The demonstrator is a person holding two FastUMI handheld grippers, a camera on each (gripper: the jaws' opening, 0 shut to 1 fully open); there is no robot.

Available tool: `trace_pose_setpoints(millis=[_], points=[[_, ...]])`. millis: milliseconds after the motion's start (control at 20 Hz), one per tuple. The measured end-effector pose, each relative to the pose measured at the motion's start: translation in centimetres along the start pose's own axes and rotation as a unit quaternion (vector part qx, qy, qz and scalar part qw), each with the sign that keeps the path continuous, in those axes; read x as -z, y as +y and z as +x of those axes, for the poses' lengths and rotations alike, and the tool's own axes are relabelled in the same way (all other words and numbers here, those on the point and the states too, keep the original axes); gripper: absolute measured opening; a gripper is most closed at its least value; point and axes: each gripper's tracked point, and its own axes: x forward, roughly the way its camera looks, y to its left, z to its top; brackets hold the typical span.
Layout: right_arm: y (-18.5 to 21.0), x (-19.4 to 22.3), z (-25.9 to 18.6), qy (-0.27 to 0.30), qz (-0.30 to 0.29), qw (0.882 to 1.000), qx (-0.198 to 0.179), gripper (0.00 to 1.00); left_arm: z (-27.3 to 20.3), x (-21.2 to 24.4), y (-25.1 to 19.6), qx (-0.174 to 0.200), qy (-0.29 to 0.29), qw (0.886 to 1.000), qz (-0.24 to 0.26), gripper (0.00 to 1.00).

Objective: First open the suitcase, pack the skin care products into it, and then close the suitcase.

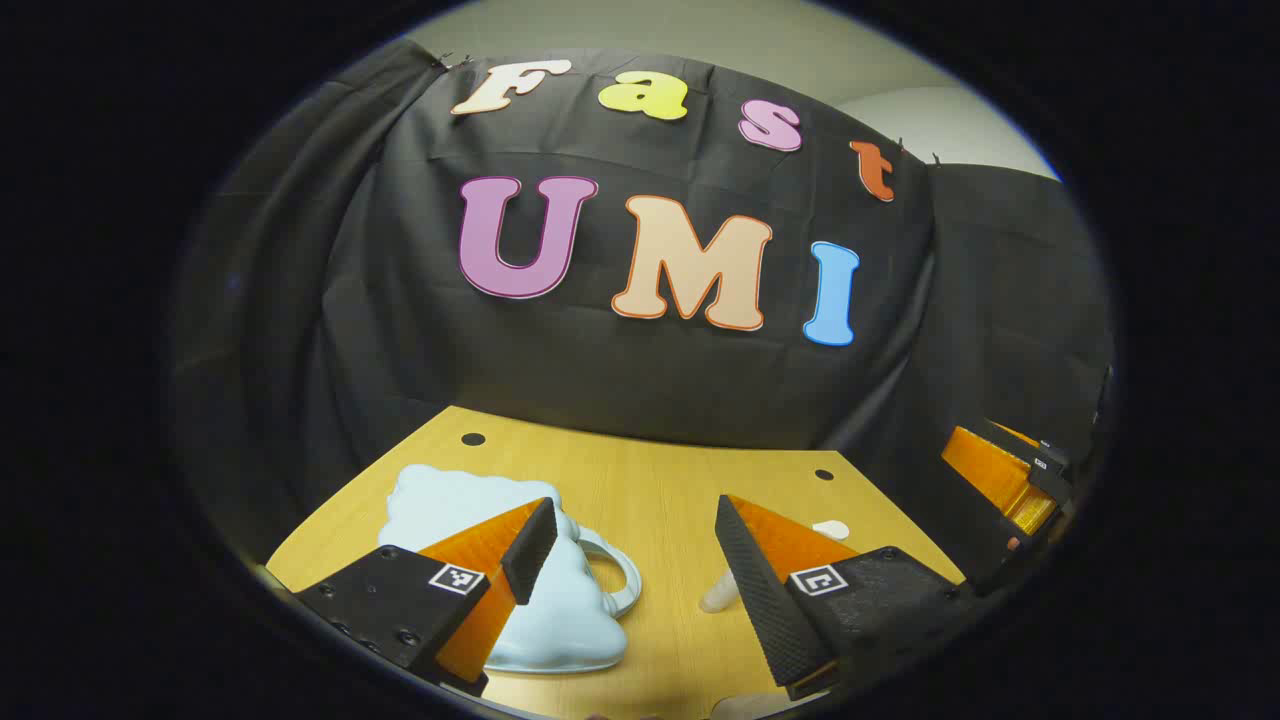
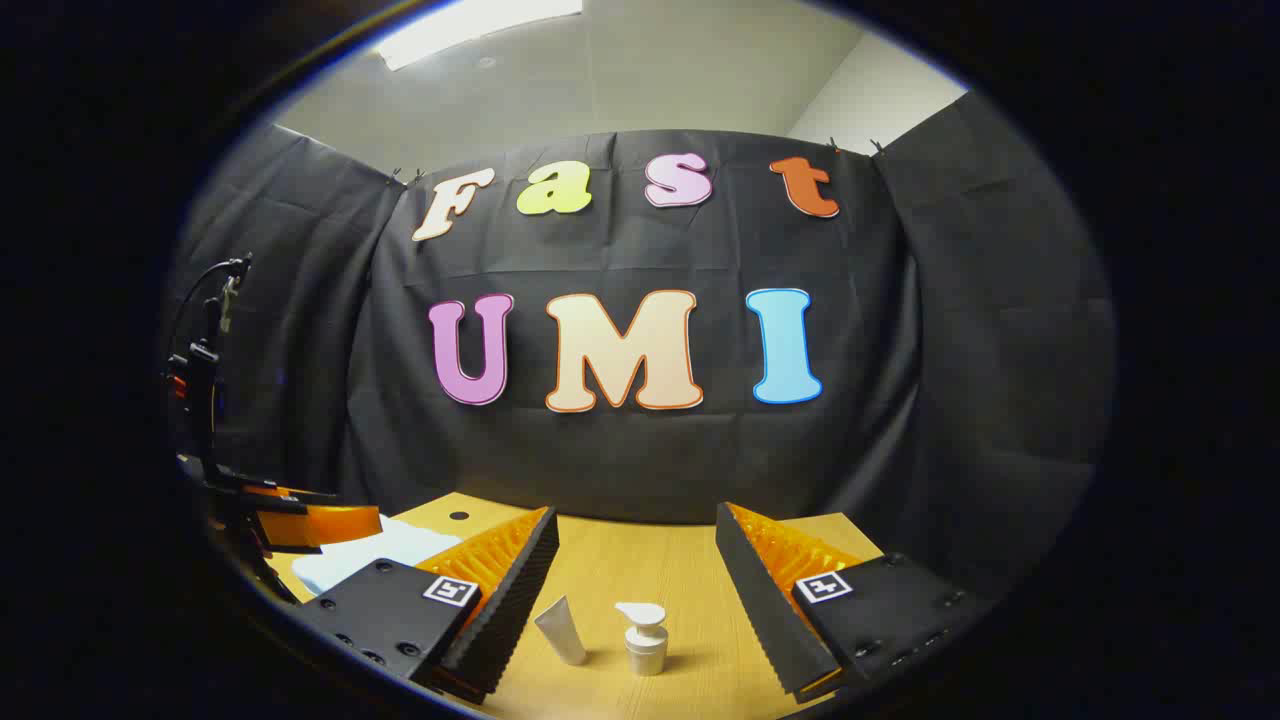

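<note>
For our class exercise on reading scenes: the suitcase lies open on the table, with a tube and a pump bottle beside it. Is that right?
Not quite. The suitcase is closed, as the left gripper view shows. The tube and pump bottle do stand on the table.

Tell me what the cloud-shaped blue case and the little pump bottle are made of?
The cloud-shaped blue case looks like hard, smooth plastic: its moulded puffy edges and handle loop catch a soft shine. The pump bottle also seems plastic, matte white with a moulded nozzle. Both are guesses from their look. The table shows wood grain, probably laminate.
</note>
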Motion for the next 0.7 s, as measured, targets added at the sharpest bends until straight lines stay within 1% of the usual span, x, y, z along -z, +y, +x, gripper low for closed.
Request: trace_pose_setpoints(millis=[300, 400, 550, 700], points=[[-0.7, 0.5, 0.5, 0.005, 0.006, 1.000, 0.009, 0.99, 0.6, 0.4, 0.0, 0.001, 0.011, 1.000, -0.009, 0.95], [-1.1, 0.7, 0.6, 0.008, 0.009, 1.000, 0.013, 0.99, 1.2, 0.9, -0.2, 0.004, 0.023, 1.000, -0.013, 0.95], [-1.6, 1.4, 0.5, 0.017, 0.010, 1.000, 0.019, 0.99, 2.7, 2.4, -1.1, 0.019, 0.065, 0.997, -0.030, 0.94], [-2.1, 2.4, 0.1, 0.029, 0.011, 0.999, 0.023, 0.99, 4.9, 4.0, -2.0, 0.038, 0.131, 0.989, -0.049, 0.94]])
